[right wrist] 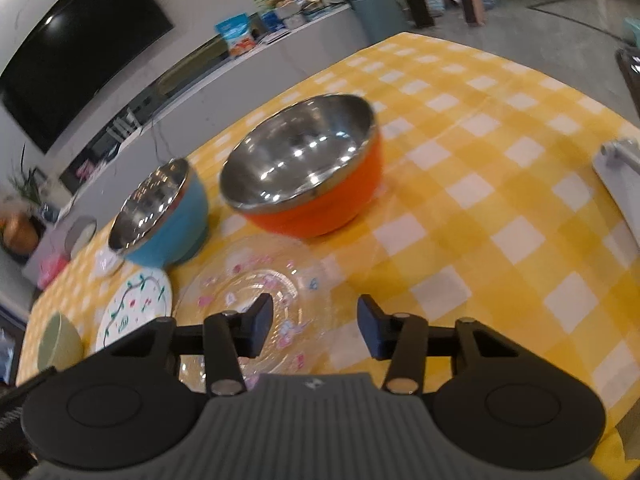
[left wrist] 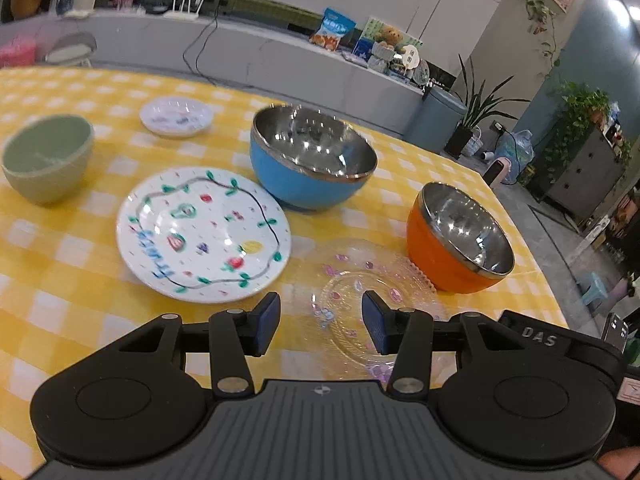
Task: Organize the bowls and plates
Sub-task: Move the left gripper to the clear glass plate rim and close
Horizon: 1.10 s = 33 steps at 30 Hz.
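Standing on the yellow-checked worktop point(left wrist: 60, 320), left to right: one green ceramic bowl point(left wrist: 46, 158), two white painted plates point(left wrist: 203, 234) point(left wrist: 176, 116), one blue steel-lined bowl point(left wrist: 312, 158), one clear glass plate point(left wrist: 360, 300), one orange steel-lined bowl point(left wrist: 458, 240) near the edge. Both the left tool point(left wrist: 321, 322) and the right tool point(right wrist: 314, 326) hover agape, empty, over the glass plate; bare cloth lies rightward.

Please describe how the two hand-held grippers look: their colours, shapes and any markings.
Both the left gripper and the right gripper have black linkage arms with silver pivot pins, round black side housings, a ribbed grey centre body with a small round emblem, and dark blue pads on the jaws.
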Each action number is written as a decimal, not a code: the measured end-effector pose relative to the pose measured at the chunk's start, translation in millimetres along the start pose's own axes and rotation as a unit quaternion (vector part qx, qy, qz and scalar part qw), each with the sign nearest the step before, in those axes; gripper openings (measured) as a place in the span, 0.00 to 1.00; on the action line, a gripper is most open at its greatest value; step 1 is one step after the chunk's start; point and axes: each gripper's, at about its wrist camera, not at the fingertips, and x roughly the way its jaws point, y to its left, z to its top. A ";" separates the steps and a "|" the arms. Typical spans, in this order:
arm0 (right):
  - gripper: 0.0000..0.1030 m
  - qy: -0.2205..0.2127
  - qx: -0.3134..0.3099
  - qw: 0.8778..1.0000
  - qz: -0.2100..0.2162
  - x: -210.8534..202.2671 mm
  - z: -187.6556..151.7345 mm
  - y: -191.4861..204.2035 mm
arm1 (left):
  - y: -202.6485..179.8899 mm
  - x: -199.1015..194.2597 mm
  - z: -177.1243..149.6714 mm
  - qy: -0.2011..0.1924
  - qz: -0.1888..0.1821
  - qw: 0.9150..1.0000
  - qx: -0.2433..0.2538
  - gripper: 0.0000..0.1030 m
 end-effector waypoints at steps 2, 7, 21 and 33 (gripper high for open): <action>0.42 -0.001 0.015 1.000 0.000 0.4 1.4 -4.6 | 0.6 6.5 -0.1 0.007 -0.002 1.000 -0.010 0.53; 0.36 0.007 0.052 0.998 0.029 5.0 4.9 -19.3 | 4.3 17.2 -0.3 0.015 -0.012 0.999 -0.037 0.53; 0.18 0.007 0.048 0.998 0.044 36.2 18.7 -15.4 | 12.1 42.2 0.2 0.026 -0.007 0.998 -0.056 0.37; 0.15 0.005 0.051 0.998 0.045 42.2 14.0 -19.7 | 18.1 48.3 -1.5 0.029 -0.010 0.998 -0.057 0.20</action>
